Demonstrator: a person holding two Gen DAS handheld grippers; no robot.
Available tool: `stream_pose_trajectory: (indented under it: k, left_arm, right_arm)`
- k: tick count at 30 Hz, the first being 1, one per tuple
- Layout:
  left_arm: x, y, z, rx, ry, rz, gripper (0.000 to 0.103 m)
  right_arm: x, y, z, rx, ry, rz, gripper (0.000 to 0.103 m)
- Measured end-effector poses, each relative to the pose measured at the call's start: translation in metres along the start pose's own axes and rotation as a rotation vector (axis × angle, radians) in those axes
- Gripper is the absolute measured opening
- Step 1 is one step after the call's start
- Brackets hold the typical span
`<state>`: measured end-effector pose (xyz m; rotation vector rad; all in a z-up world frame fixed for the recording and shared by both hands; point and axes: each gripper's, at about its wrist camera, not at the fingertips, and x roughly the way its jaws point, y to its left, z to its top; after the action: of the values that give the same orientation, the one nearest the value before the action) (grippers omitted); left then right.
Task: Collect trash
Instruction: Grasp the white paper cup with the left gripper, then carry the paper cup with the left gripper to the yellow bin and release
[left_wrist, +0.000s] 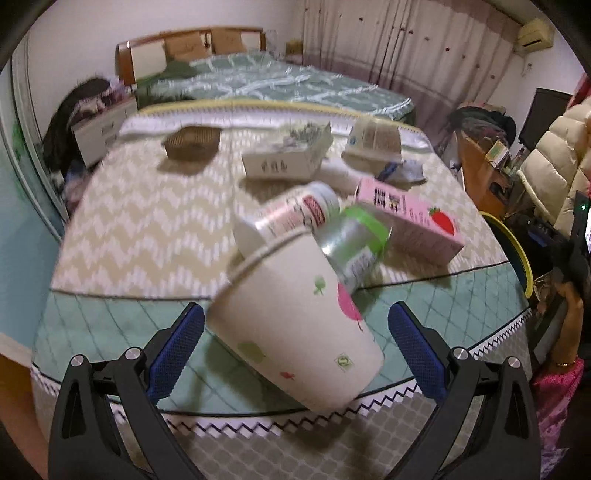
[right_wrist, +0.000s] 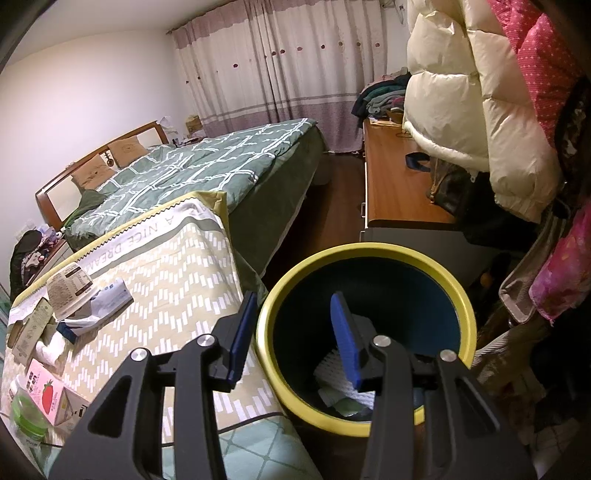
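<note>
A white paper cup (left_wrist: 295, 325) with coloured prints lies on its side near the table's front edge. My left gripper (left_wrist: 299, 332) is open, and its blue pads (left_wrist: 184, 332) stand wide on either side of the cup without pressing it. Behind the cup lie a white bottle (left_wrist: 291, 214) with a red label, a clear bottle (left_wrist: 354, 240) with green trim and a pink strawberry carton (left_wrist: 413, 221). My right gripper (right_wrist: 291, 332) hangs open and empty over the yellow-rimmed bin (right_wrist: 369, 251). White trash (right_wrist: 340, 384) lies at the bin's bottom.
Further back on the patterned tablecloth (left_wrist: 140, 221) are a white box (left_wrist: 288, 155), a printed carton (left_wrist: 373, 140) and a wicker basket (left_wrist: 192, 142). The bin (left_wrist: 517, 251) stands off the table's right side. A bed (right_wrist: 207, 162), a wooden desk (right_wrist: 395, 184) and hanging coats (right_wrist: 461, 92) surround it.
</note>
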<state>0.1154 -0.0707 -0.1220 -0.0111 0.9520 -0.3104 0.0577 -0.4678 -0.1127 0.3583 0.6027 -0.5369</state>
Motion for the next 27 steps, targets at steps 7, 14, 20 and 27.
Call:
stream_pose_trajectory:
  k: [7,14,20,27]
  left_arm:
    - [0.016,0.020,0.006,-0.139,0.071,-0.090,0.098]
    - [0.029,0.022,0.006,-0.135,0.120,-0.123,0.093]
    - [0.022,0.017,0.006,-0.066,0.090,-0.097,0.068]
    - [-0.011,0.012,0.012,0.006,-0.012,-0.024,0.066]
  right_arm:
    - [0.001,-0.002,0.000,0.007,0.003,0.020,0.041]
    - [0.001,-0.002,-0.001,0.000,0.007,0.023,0.041]
    - [0.001,0.000,-0.001,-0.008,0.010,0.031,0.041]
    - [-0.012,0.001,0.000,-0.013,-0.013,0.054,0.041]
